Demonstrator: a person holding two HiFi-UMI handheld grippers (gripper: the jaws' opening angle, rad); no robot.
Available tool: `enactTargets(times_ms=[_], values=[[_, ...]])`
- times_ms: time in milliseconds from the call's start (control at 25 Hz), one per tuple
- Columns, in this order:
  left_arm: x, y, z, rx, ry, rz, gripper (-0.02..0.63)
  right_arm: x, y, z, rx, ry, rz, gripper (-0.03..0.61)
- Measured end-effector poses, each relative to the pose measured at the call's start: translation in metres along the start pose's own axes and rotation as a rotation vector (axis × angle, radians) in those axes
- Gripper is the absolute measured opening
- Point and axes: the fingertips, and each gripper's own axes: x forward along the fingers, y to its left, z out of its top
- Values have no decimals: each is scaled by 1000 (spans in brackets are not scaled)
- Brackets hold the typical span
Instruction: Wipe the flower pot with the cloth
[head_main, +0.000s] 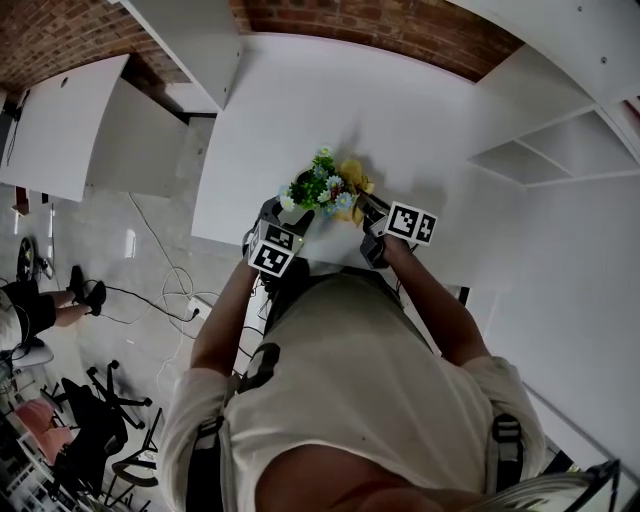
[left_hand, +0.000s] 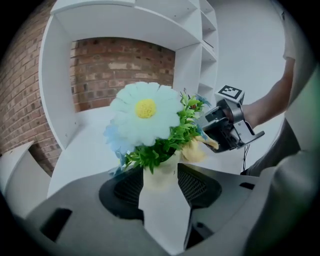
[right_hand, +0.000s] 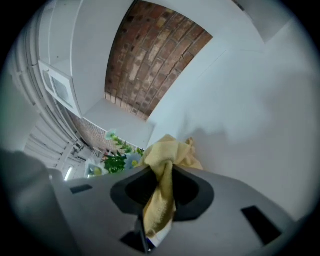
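Head view: The flower pot (head_main: 303, 213) is standing near the front edge of the white table (head_main: 420, 110), and its artificial flowers (head_main: 320, 185) are hiding most of it from above. The left gripper (head_main: 293, 214) is reaching in at the pot's left side. The right gripper (head_main: 364, 206) is sitting just beside the pot on its right, with the yellow cloth (head_main: 353, 176) bunched ahead of its tips against the flowers.

Left gripper view: The cream pot (left_hand: 159, 175) is standing upright between the two jaws, long axis vertical. The jaws are standing fairly wide, and both pads appear to be pressing on its sides, so this hand is judged to be steadying the pot. The right gripper (left_hand: 214, 136) is coming in from the pot's right, with the cloth (left_hand: 197, 149) touching or nearly touching the pot's upper right side; contact cannot be confirmed.

Right gripper view: The jaws are standing narrow and pinching a fold of the cloth (right_hand: 162, 187), which is spilling forward past the tips. The flowers (right_hand: 120, 160) are showing to the left of the cloth; the pot itself is hidden behind the gripper body.

Assessment: The pot is lying left of, and slightly ahead of, the cloth-bearing claw. The coming wipe calls for a leftward press against the pot's right wall.
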Motion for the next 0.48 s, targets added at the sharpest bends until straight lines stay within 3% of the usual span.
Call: enactTargets(times_ms=[160, 400, 480], values=[[-2, -3, -6, -45, -13, -6, 227, 2, -11, -18, 30, 15, -38, 87], [-4, -8, -7, -48, -24, -8, 227, 1, -14, -42, 79, 33, -78, 87], [-5, -9, -6, -52, -27, -19, 227, 0, -10, -56, 50, 76, -78, 87]])
